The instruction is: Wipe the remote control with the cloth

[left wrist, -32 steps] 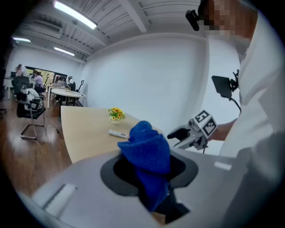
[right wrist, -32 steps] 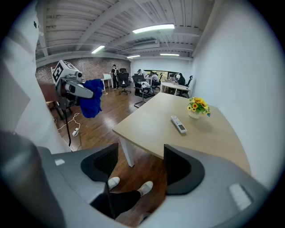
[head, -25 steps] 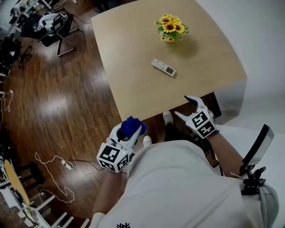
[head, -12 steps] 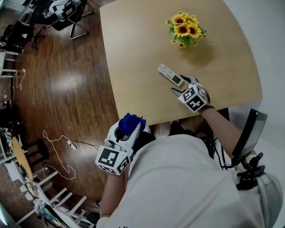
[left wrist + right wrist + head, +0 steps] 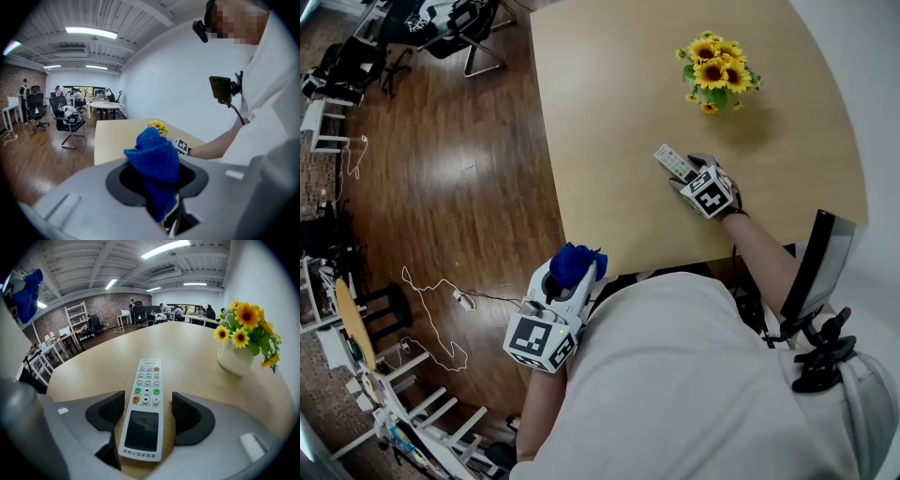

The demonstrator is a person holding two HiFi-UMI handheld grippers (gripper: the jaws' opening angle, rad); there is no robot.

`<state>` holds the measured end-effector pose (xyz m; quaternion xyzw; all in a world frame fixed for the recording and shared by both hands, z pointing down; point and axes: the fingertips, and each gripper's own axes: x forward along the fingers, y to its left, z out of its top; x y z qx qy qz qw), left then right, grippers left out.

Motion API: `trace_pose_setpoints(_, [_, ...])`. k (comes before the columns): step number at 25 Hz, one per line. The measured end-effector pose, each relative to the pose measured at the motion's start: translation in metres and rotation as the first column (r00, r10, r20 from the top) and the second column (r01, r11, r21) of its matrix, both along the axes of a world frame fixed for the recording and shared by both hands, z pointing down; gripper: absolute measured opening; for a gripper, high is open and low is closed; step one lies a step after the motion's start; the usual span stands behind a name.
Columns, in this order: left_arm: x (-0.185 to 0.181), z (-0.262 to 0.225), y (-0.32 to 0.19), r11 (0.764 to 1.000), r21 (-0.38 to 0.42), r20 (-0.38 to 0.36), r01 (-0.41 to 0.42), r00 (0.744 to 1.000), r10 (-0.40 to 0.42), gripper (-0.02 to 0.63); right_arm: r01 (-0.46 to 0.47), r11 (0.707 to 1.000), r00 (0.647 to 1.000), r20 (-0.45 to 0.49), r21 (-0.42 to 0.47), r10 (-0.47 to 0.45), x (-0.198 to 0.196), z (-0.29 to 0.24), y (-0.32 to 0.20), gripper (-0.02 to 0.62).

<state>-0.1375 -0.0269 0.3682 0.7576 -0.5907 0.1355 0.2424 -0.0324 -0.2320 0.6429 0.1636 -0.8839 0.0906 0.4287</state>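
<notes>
A white remote control (image 5: 144, 408) with a small screen lies flat on the wooden table (image 5: 609, 112). In the head view the remote control (image 5: 674, 161) sits near the table's middle. My right gripper (image 5: 146, 411) is open and straddles its screen end, with a gap on each side. My right gripper (image 5: 686, 173) rests low over the table. A crumpled blue cloth (image 5: 153, 165) is pinched in my left gripper (image 5: 161, 187). My left gripper (image 5: 572, 275) with the cloth (image 5: 573, 264) hangs off the table's near edge, above the floor.
A pale vase of sunflowers (image 5: 718, 73) stands on the table just beyond the remote; sunflowers (image 5: 246, 336) are at the right in the right gripper view. Office chairs (image 5: 459, 28) and cables lie on the wooden floor at the left. A phone on a holder (image 5: 814, 281) is at my right side.
My right gripper has travelled from the table's near edge out over the table and now straddles the remote. The left gripper has kept hold of the cloth and barely moved.
</notes>
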Motion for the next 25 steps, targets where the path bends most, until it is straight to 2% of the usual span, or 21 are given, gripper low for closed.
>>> trace_pose_setpoints(1, [-0.003,-0.002,0.005,1.000,0.003,-0.003,-0.001,1.000,0.001,0.146,0.002,1.000,1.000,0.005,-0.002,-0.002,0.000,-0.003,0.003,0.314])
trace_pose_setpoints(3, [-0.004,0.003,0.001,1.000,-0.001,-0.006,-0.001,1.000,0.001,0.146,0.011,1.000,1.000,0.016,-0.013,-0.011,0.001,0.003,-0.001,0.222])
trace_pose_setpoints(7, [-0.004,0.022,-0.019,0.999,0.020,-0.010,-0.025,1.000,0.025,0.146,0.033,0.999,0.999,-0.006,-0.009,-0.033,0.005,0.022,-0.021,0.218])
trace_pose_setpoints(10, [-0.009,0.014,-0.019,0.998,0.042,-0.012,-0.043,0.999,0.044,0.146,0.086,0.996,0.996,-0.016,0.006,-0.086,-0.003,-0.003,-0.001,0.218])
trace_pose_setpoints(12, [-0.010,0.018,-0.035,0.997,0.052,-0.016,-0.055,0.998,0.056,0.146,0.143,0.990,0.990,-0.003,0.018,-0.143,-0.011,-0.020,0.008,0.218])
trace_pose_setpoints(15, [-0.004,0.013,-0.056,0.989,0.095,-0.032,-0.114,0.993,0.117,0.146,0.226,0.972,0.973,0.031,0.058,-0.228,-0.029,-0.065,0.033,0.218])
trace_pose_setpoints(18, [0.017,0.004,-0.079,0.963,0.160,-0.034,-0.217,0.974,0.225,0.146,0.277,0.956,0.957,0.063,0.095,-0.284,-0.046,-0.109,0.060,0.218])
trace_pose_setpoints(22, [0.055,-0.007,-0.106,0.907,0.236,-0.017,-0.349,0.932,0.363,0.146,0.298,0.947,0.947,0.088,0.122,-0.309,-0.062,-0.151,0.087,0.218])
trace_pose_setpoints(25, [0.076,-0.003,-0.111,0.874,0.234,-0.027,-0.426,0.896,0.444,0.146,0.280,0.950,0.950,0.100,0.136,-0.295,-0.070,-0.171,0.103,0.218])
